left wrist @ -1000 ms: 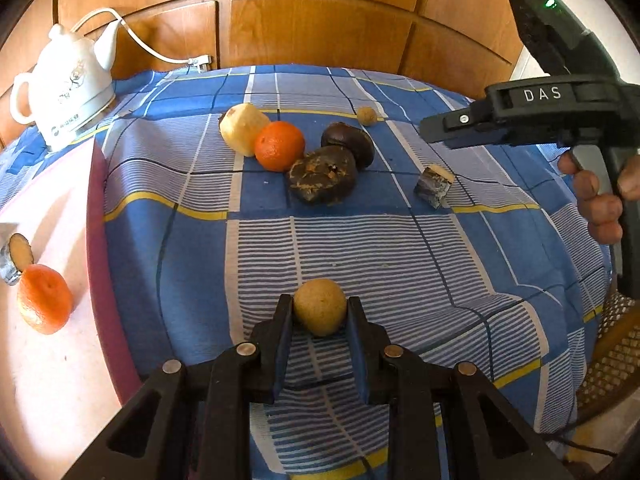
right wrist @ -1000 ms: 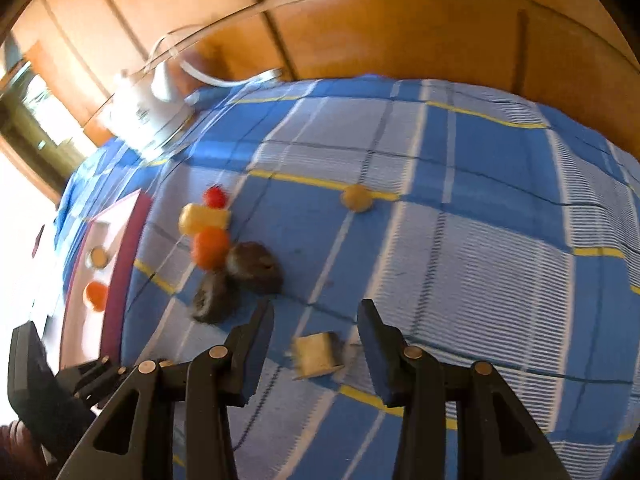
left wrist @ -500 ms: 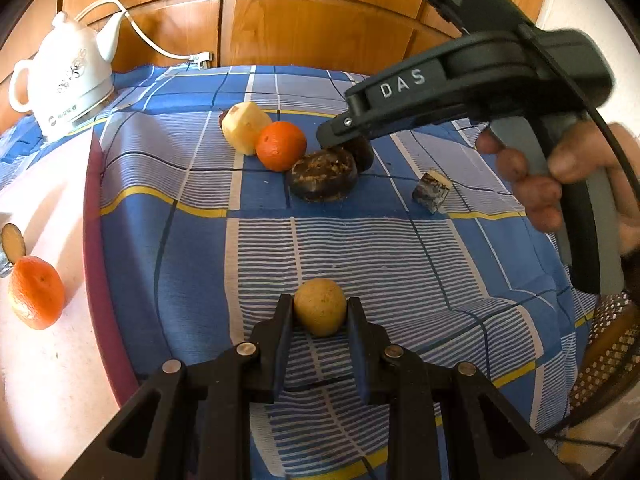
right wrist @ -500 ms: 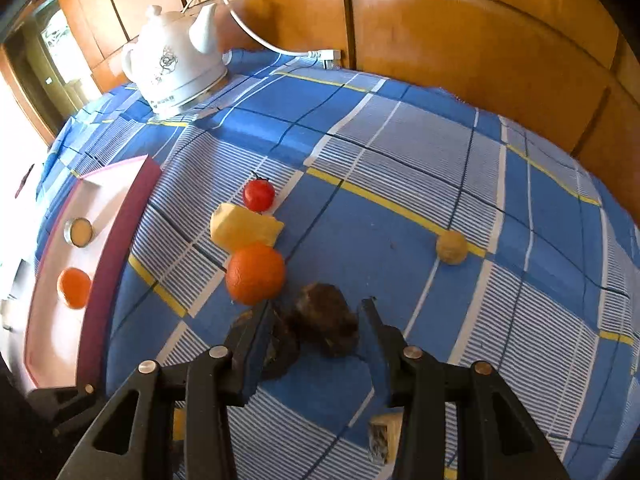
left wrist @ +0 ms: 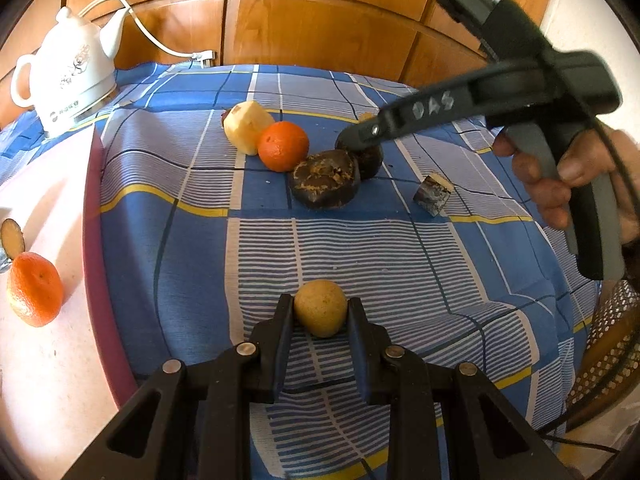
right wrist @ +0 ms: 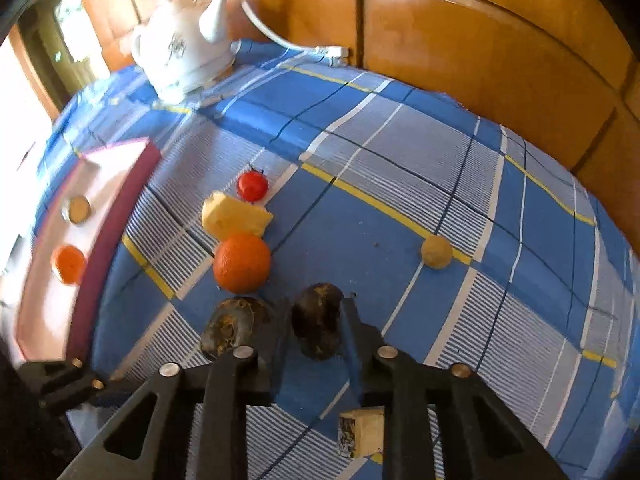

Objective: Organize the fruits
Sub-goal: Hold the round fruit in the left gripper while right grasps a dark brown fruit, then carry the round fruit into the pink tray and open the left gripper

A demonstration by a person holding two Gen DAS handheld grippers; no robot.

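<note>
My left gripper (left wrist: 320, 302) is shut on a small round tan fruit (left wrist: 320, 314), held just over the blue checked cloth (left wrist: 360, 248). My right gripper (right wrist: 316, 306) points steeply down, and its jaws are closing on a dark brown wrinkled fruit (right wrist: 318, 324), with both pads against its sides. The left wrist view shows that gripper's tip (left wrist: 356, 140) at the same fruit (left wrist: 370, 158). A second dark fruit (right wrist: 234, 326) lies right beside it, then an orange (right wrist: 241, 262), a peeled yellow fruit (right wrist: 234, 216) and a red tomato (right wrist: 252, 186).
A pink tray with a maroon rim (left wrist: 96, 240) at the left holds an orange (left wrist: 35, 289) and a cut slice (left wrist: 13, 236). A white kettle (left wrist: 68, 80) stands at the back left. A cut piece (right wrist: 360, 432) and another tan ball (right wrist: 436, 252) lie on the cloth.
The right gripper swung away from the cut piece to the dark fruit and shut on it. The left gripper kept still with the tan fruit.
</note>
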